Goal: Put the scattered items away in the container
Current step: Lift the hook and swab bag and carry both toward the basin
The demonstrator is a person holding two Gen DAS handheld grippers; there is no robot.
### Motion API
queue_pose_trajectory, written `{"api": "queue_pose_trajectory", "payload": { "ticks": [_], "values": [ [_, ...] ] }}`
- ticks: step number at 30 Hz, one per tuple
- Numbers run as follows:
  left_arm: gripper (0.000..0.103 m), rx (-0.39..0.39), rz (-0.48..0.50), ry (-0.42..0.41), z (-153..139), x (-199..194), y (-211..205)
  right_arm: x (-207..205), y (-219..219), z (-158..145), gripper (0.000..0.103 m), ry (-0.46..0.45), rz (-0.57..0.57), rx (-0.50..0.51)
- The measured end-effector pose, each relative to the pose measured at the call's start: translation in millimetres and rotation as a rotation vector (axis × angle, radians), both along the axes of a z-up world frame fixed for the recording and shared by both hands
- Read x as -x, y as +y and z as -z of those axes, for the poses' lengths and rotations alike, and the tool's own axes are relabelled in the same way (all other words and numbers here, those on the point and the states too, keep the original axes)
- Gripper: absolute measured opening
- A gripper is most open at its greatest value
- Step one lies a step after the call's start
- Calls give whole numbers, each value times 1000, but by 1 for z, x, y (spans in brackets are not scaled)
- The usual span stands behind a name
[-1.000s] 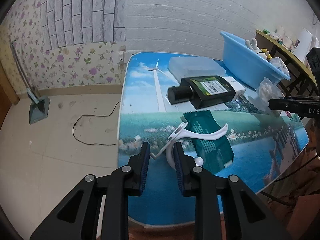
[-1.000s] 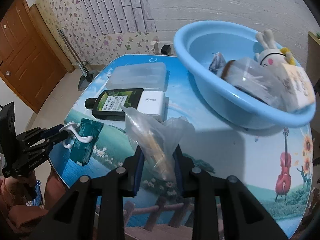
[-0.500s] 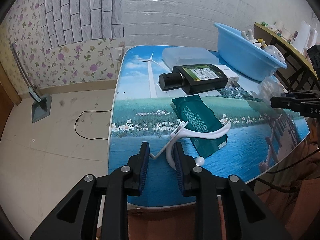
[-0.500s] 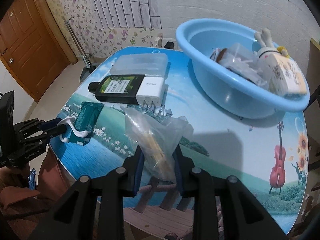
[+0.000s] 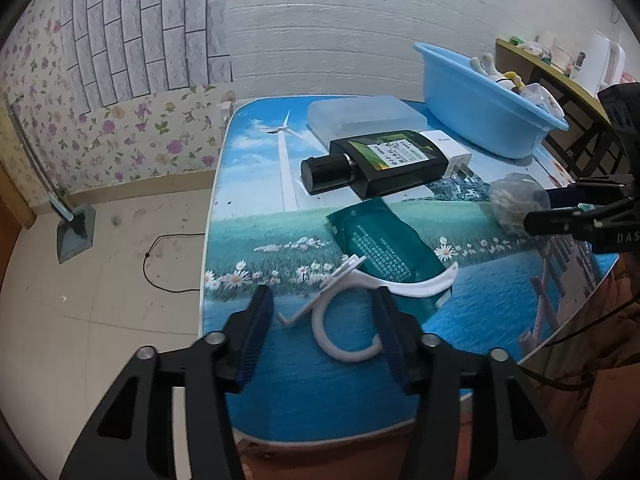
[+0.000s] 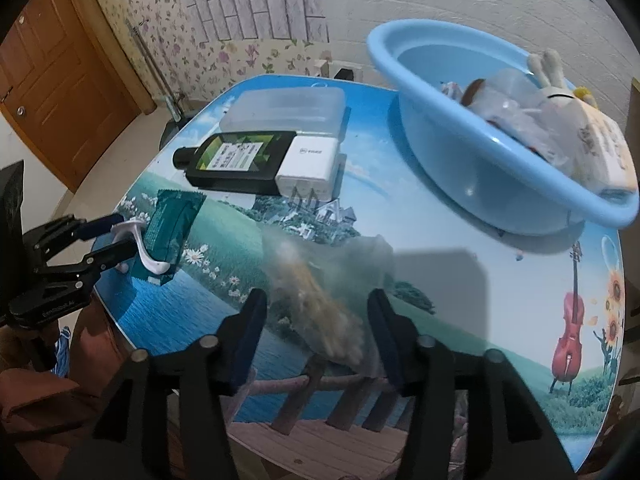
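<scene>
My left gripper [image 5: 324, 320] is open around a white plastic hook [image 5: 352, 300] that lies on the table, partly over a green packet [image 5: 384, 240]. My right gripper [image 6: 316, 324] is open; a clear bag of cotton swabs [image 6: 320, 296] sits blurred between its fingers. The bag also shows in the left wrist view [image 5: 516, 200]. The blue basin [image 6: 480, 152] stands at the far right of the table and holds a plush rabbit [image 6: 556, 80], a carton and plastic-wrapped items. A black bottle [image 6: 236, 160] and a white charger [image 6: 308, 168] lie mid-table.
A translucent lidded box [image 6: 284, 108] lies behind the bottle. The table edge [image 5: 208, 240] drops to a tiled floor with a black cable [image 5: 160, 264]. A wooden door [image 6: 60, 80] is at the left, and a shelf [image 5: 560, 72] stands behind the basin.
Both grippers have opened. The left let go of the white hook, which now lies on the table. The right released the swab bag, which looks blurred between its fingers.
</scene>
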State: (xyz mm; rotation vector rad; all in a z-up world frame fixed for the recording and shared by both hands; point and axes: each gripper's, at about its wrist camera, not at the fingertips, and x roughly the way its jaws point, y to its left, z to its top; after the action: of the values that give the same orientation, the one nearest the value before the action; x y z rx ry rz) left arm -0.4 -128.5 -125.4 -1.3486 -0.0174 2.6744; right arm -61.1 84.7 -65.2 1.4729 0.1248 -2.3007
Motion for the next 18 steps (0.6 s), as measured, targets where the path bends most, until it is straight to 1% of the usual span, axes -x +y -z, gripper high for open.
{"api": "queue_pose_trajectory", "payload": {
  "ticks": [1,2,4,7,11,12,13,14,15,16,17,18],
  "values": [
    [65,3,0,0,1,1,0,0,-1,1,59,-2,-3,-7],
    [68,2,1,0,1,3,0,-2,-2,2,61,-3,-3,-11],
    [76,0,2,-1,2,5,0,0,-2,5,62,-10,-4,-17],
    [82,3,5,4,3,7,1,2,-2,8,62,-17,-1,-31],
    [83,4,13,17,4,10,3,4,0,12,62,-14,2,-44],
    [80,4,14,22,4,10,3,4,-1,13,63,-9,1,-51],
    [66,7,15,31,3,10,3,5,-2,13,63,-8,-1,-55],
    [58,11,17,41,2,10,2,5,-2,13,63,-6,-4,-60],
    [43,3,19,44,1,10,1,5,-2,13,63,-6,-5,-60],
    [32,3,16,45,0,10,0,5,-1,13,63,-7,-3,-57],
    [28,18,11,42,1,11,0,4,-1,13,63,-8,-1,-54],
    [21,34,9,46,1,11,0,5,0,13,63,-10,2,-46]
  ]
}}
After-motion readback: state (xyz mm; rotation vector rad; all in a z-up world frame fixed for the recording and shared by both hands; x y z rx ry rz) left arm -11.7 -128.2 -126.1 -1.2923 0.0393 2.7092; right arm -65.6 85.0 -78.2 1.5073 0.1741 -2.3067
